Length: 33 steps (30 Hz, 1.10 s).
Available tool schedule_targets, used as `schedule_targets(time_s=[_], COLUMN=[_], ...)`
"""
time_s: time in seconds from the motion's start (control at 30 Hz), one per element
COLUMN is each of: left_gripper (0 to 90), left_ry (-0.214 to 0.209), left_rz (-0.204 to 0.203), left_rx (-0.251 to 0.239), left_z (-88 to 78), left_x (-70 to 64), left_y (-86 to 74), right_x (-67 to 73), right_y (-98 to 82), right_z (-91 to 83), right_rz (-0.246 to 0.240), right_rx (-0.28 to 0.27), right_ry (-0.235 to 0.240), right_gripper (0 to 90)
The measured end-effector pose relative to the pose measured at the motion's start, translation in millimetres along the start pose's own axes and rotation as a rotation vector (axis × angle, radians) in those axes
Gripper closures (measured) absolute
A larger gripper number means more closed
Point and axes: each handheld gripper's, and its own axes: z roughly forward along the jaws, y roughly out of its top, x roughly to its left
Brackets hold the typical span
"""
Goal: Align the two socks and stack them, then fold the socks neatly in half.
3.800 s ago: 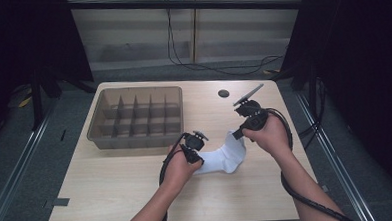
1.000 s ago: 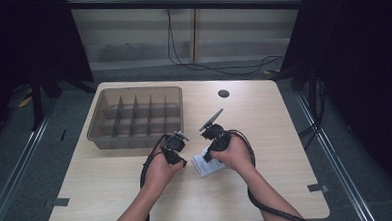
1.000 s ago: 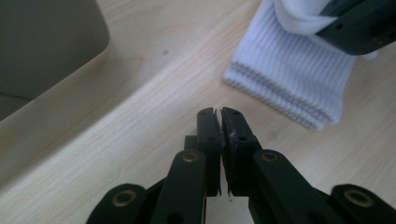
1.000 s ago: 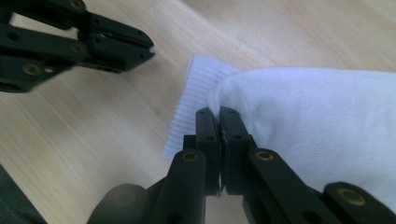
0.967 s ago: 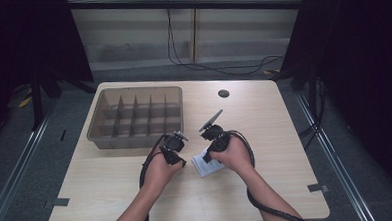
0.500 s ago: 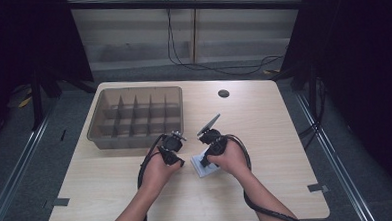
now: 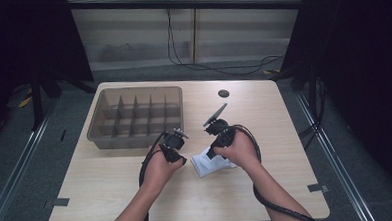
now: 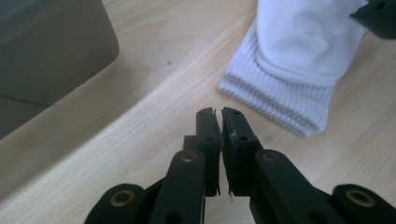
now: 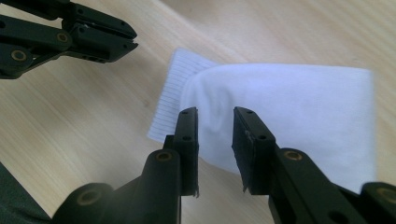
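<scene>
A white sock point(image 7: 211, 165) lies folded on the wooden table point(image 7: 113, 199), ribbed cuff toward my left gripper. My left gripper point(image 7: 180, 159) sits just left of the sock, jaws shut on nothing point(image 8: 220, 112), a short way from the cuff point(image 8: 280, 102). My right gripper point(image 7: 212, 153) hovers over the sock point(image 9: 289, 107). Its jaws point(image 9: 215, 112) have just been opening and stand a little apart, with nothing between them. The left gripper point(image 9: 133, 39) also appears at the top left of the right gripper view.
A grey-brown tray point(image 7: 130, 141) with several empty compartments stands at the back left, its corner point(image 8: 46, 51) close to my left gripper. A small dark round disc point(image 7: 224, 93) lies at the back of the table. Cables trail from both grippers.
The sock, earlier stretched between both grippers at the right, now lies folded near the middle. Within the last second the right jaws opened off it and rose slightly; the left hand kept still.
</scene>
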Motion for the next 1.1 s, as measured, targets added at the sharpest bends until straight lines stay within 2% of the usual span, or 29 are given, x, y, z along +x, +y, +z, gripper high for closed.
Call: schedule_targets(time_s=[0.1,0.27,0.43,0.6,0.73,0.83,0.87,0.93,1.1], left_gripper=[85.5,84.6,84.1,83.6,83.6,83.2,83.1,83.0,83.0], left_ry=[-0.004,-0.024,-0.041,-0.050,-0.063,-0.062,-0.058,-0.059,-0.062], left_rz=[0.003,0.004,0.030,0.055,0.063,0.075,0.075,0.072,0.070], left_rx=[-0.008,-0.014,-0.011,-0.011,-0.024,-0.021,-0.016,-0.010,0.002], left_z=[-1.2,3.0,6.8,10.5,17.0,22.2,23.5,28.4,34.8], left_x=[-2.6,-10.0,-18.4,-27.6,-34.3,-38.0,-38.9,-39.3,-39.0], left_y=[3.1,8.7,17.3,26.6,32.3,34.8,35.0,34.3,31.3], right_x=[-6.7,-19.2,-32.7,-46.2,-56.3,-62.5,-66.0,-67.4,-73.4], right_y=[-3.1,-8.9,-16.0,-22.6,-27.2,-29.7,-31.6,-32.6,-36.1], right_z=[-6.5,-6.6,-2.0,1.3,1.4,0.1,-1.4,-1.5,-1.0], right_rz=[0.012,0.039,0.063,0.085,0.108,0.117,0.128,0.131,0.150], right_rx=[-0.011,-0.008,0.006,-0.002,-0.010,-0.011,-0.027,-0.026,-0.035], right_ry=[-0.014,-0.045,-0.063,-0.076,-0.084,-0.099,-0.097,-0.093,-0.108], right_gripper=[70.3,68.5,68.8,68.6,65.1,65.1,65.3,65.4,60.3])
